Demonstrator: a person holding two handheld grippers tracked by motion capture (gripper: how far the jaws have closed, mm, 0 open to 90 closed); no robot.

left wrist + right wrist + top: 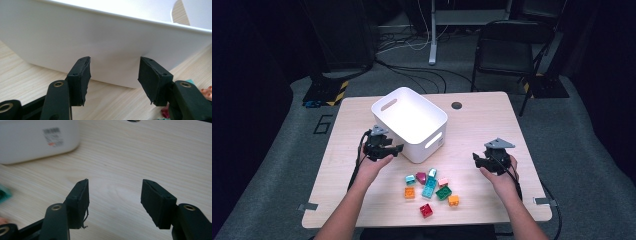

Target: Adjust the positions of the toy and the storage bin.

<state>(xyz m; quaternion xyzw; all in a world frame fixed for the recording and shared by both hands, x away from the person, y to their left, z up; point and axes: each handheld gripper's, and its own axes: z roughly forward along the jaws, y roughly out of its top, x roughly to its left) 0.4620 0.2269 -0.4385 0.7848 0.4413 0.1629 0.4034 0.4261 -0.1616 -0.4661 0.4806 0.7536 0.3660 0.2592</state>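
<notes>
Both grippers' jaws gape empty beside glossy bricks [430,188] and white bin [409,122].

Left gripper [398,148]: black body, grey 3-cornered top plate, black cable, brass-ringed screws. Right gripper [475,159]: same build. Each with 2 black jaws, pads frayed at the edges. Forearms bare, no sleeves.

Light wooden table [482,125] with a bin and loose bricks.
A white bin [409,123] sat near the table's far-left part; small coloured bricks [431,190] lay clustered by the near edge, and a dark round grommet [456,105] sat near the far edge.
</notes>
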